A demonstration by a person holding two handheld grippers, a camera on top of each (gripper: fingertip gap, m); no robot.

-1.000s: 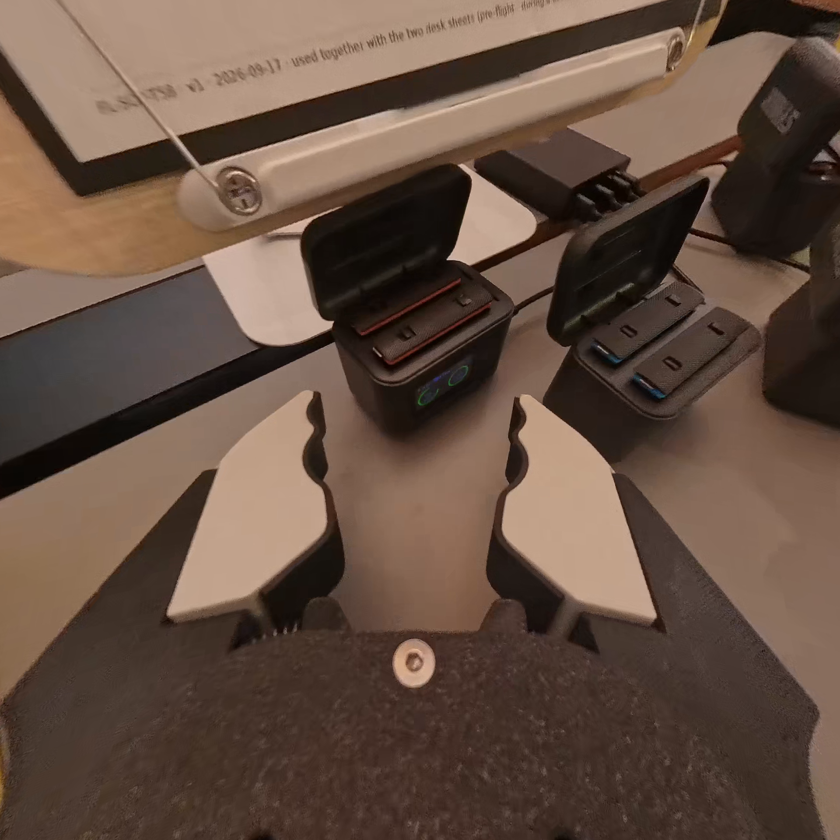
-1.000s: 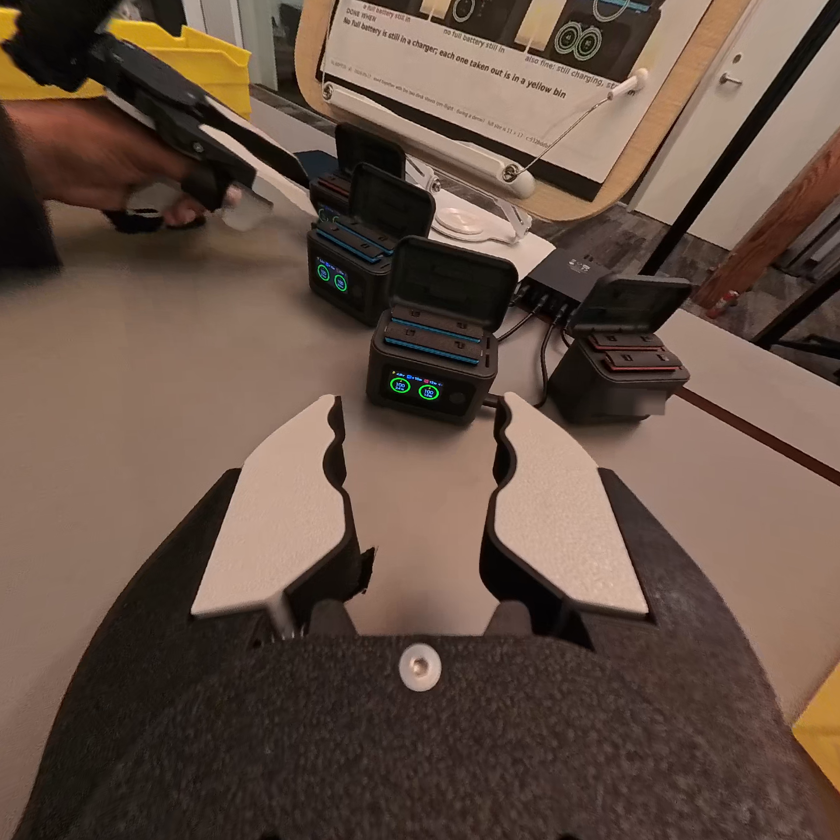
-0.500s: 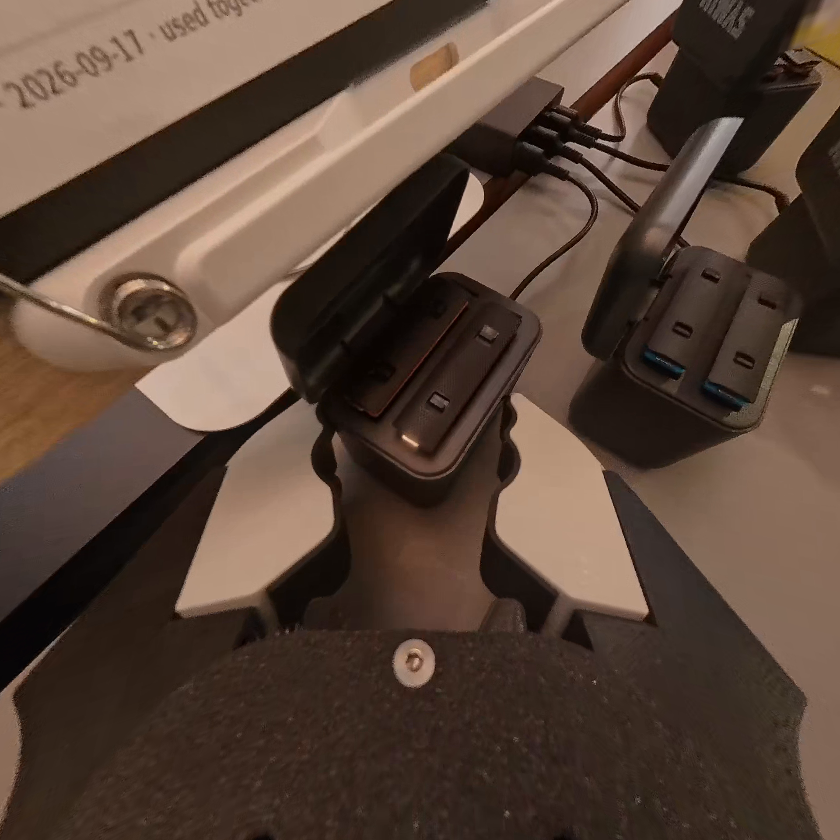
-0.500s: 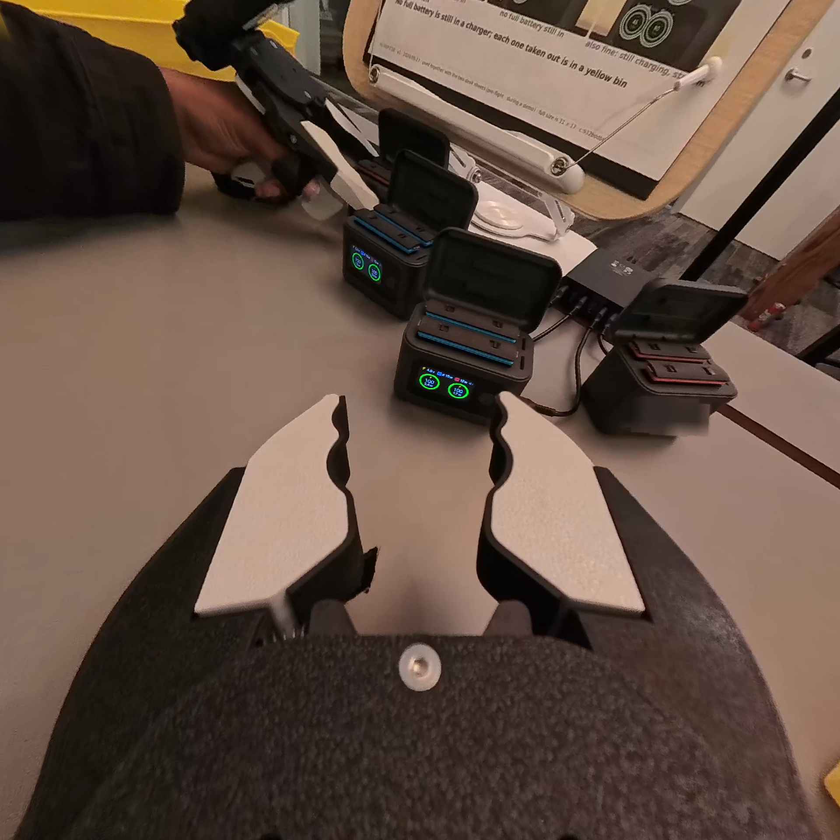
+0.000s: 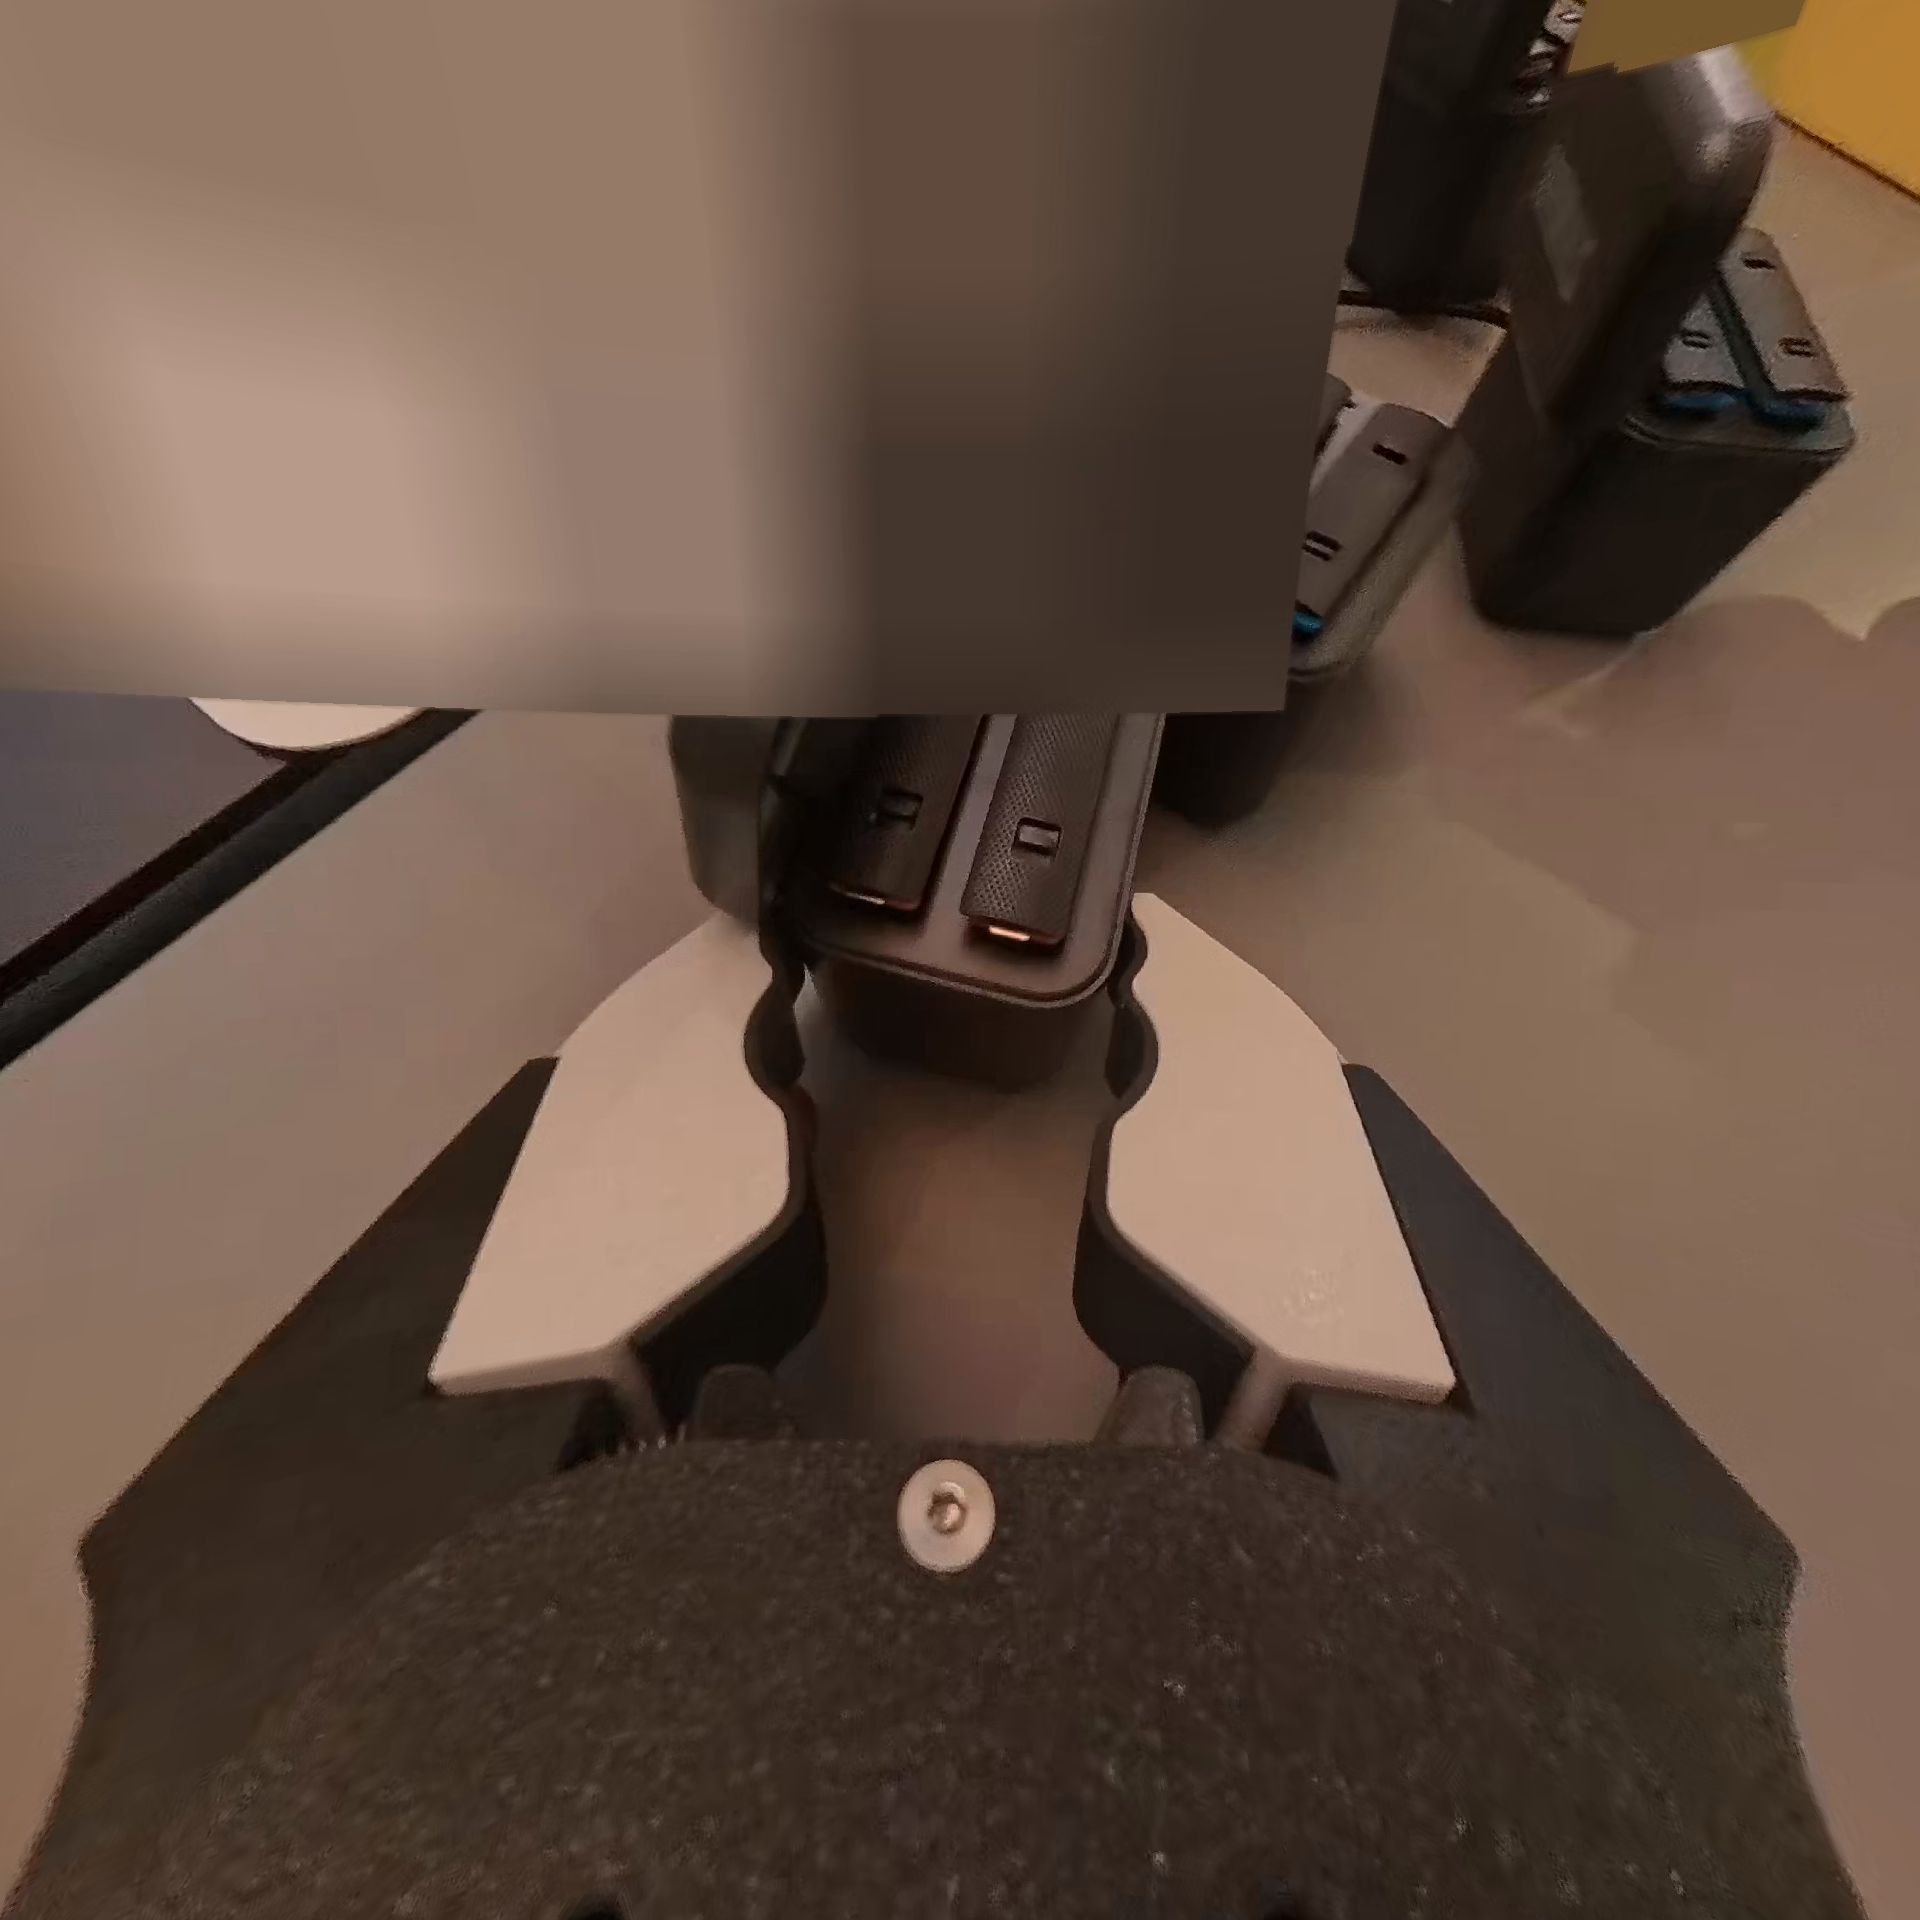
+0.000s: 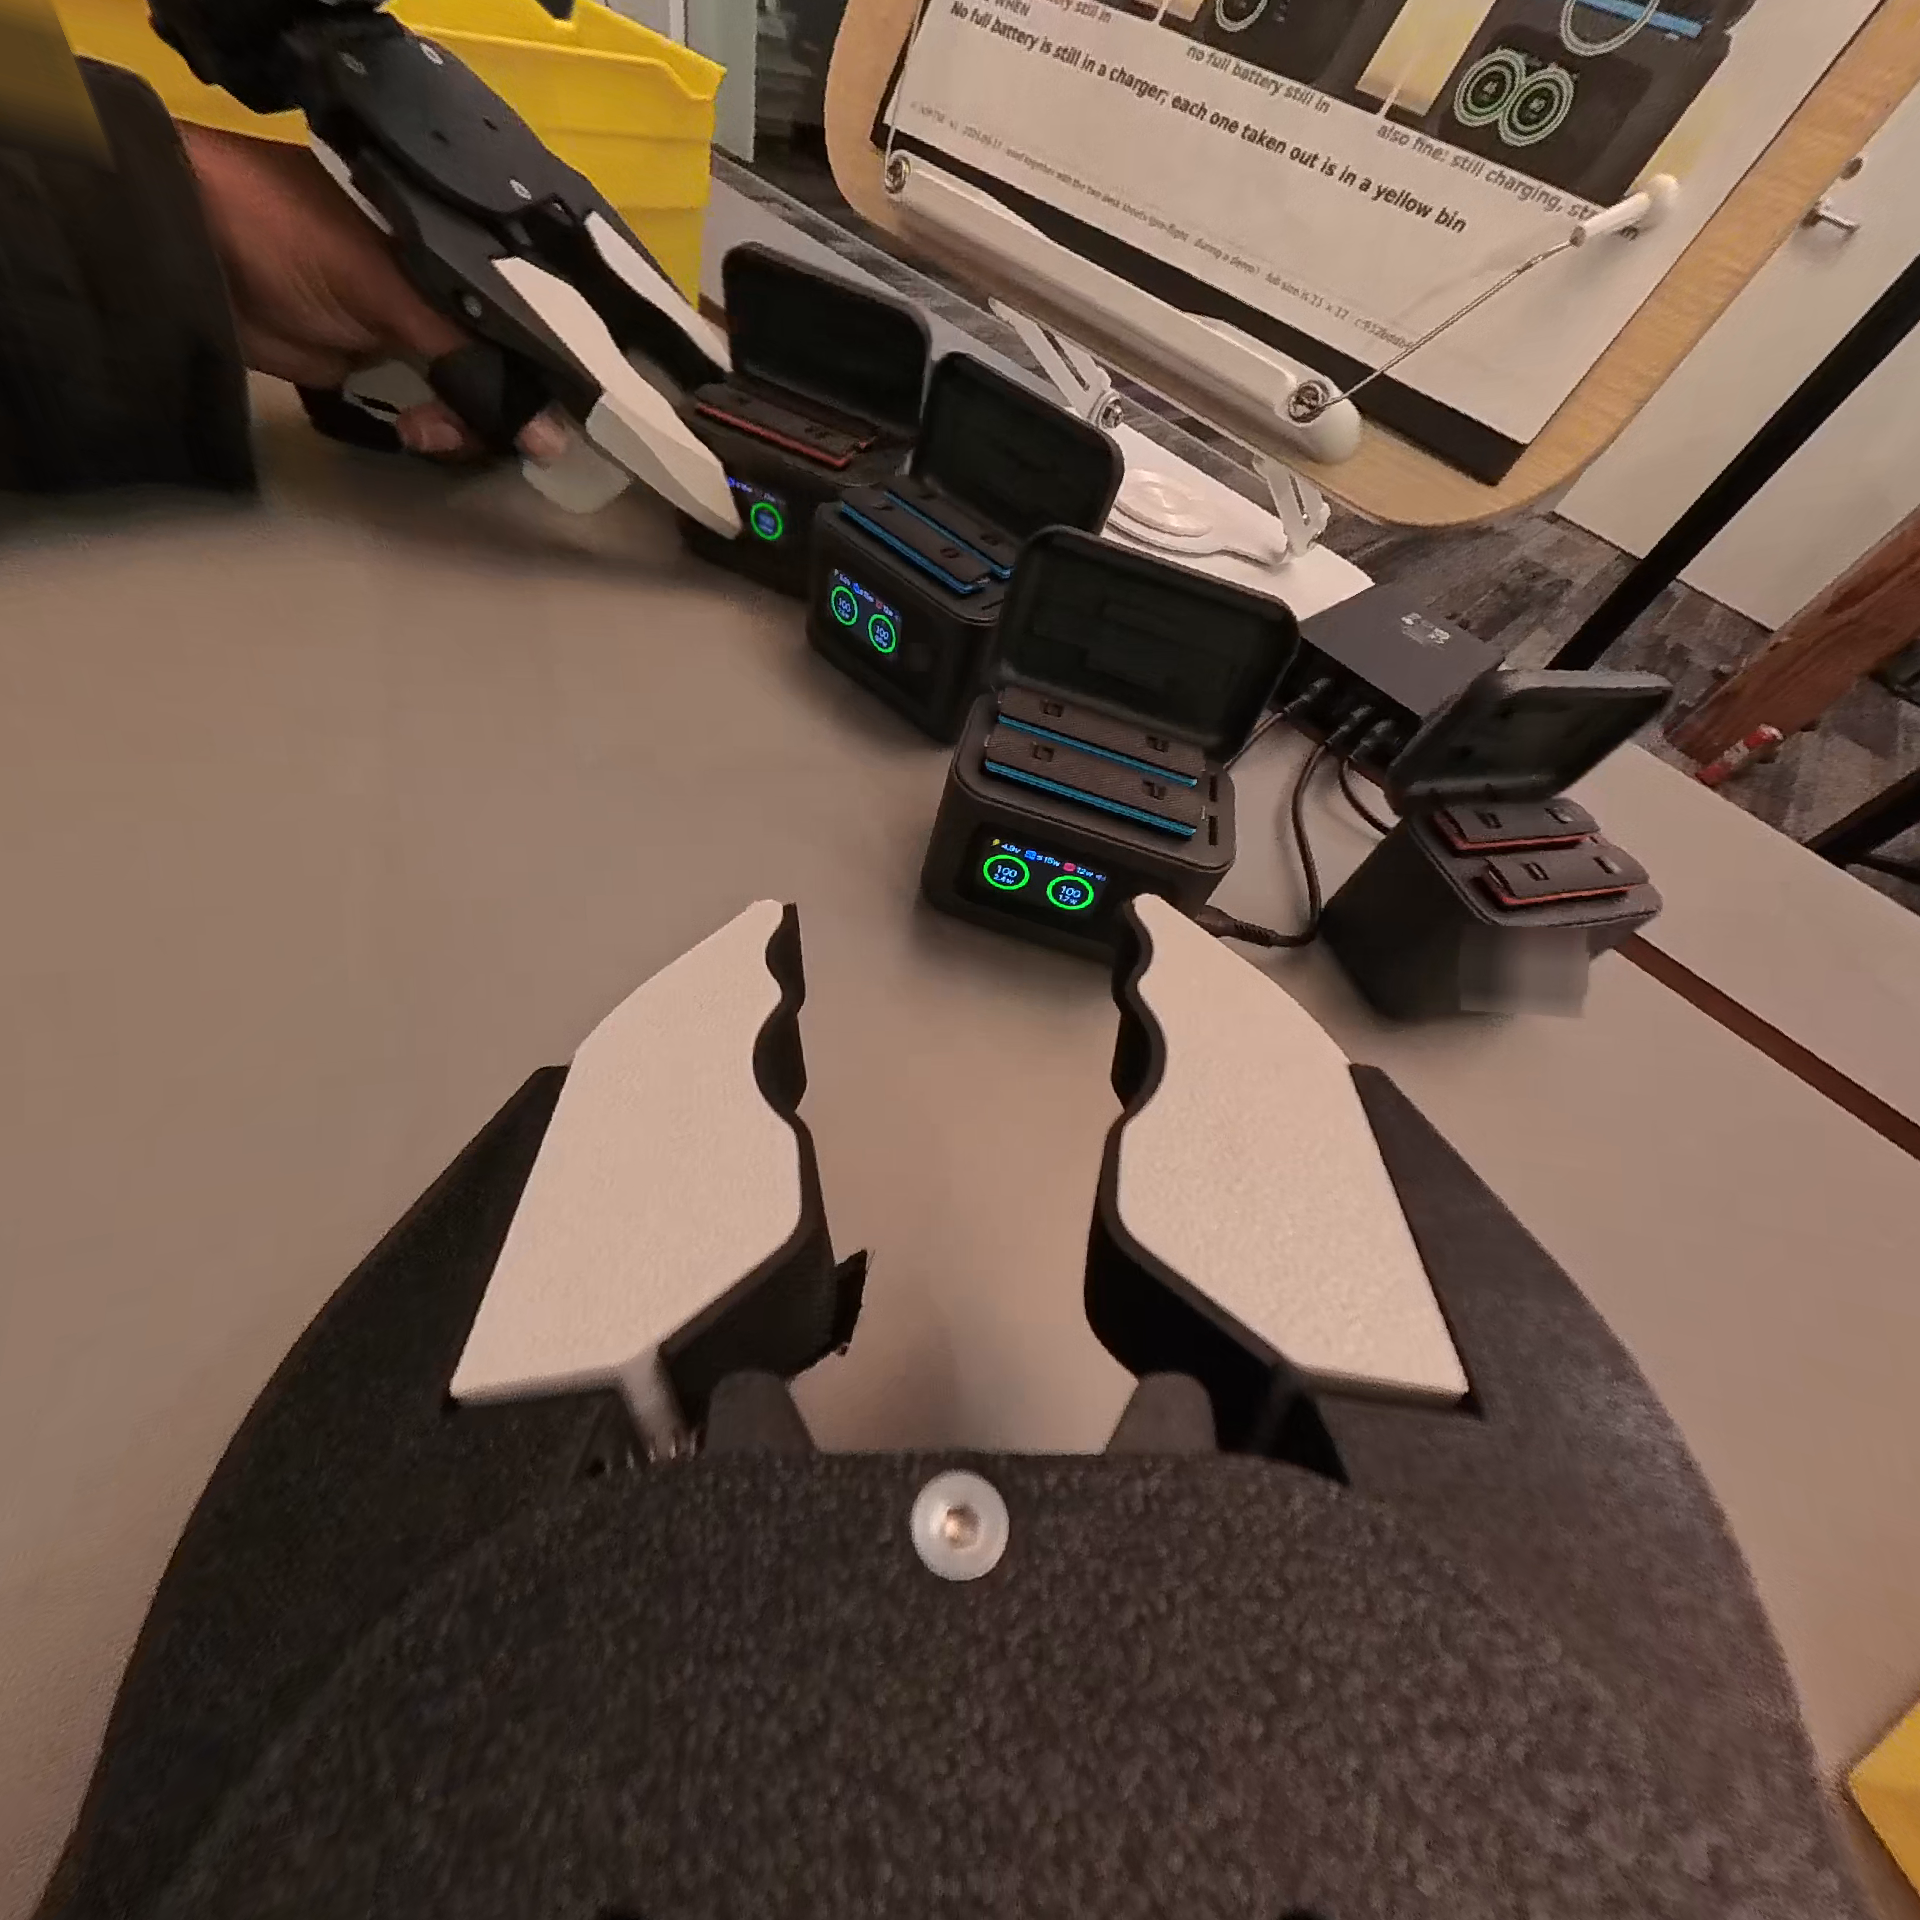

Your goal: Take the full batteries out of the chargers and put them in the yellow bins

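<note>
Where visible: four chargers (image 6: 1075, 831) (eight batteries (image 6: 1091, 769))

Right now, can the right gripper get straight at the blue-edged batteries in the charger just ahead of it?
Probably yes. The right gripper is open, the charger ahead has its lid up, and bare table lies between. The left gripper is busy at the far charger.

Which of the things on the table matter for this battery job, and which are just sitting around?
For the job: four chargers, lids open, e.g.; red-edged batteries; blue-edged batteries; yellow bin.

Just there: instruction board; black power hub; white stand.
</note>
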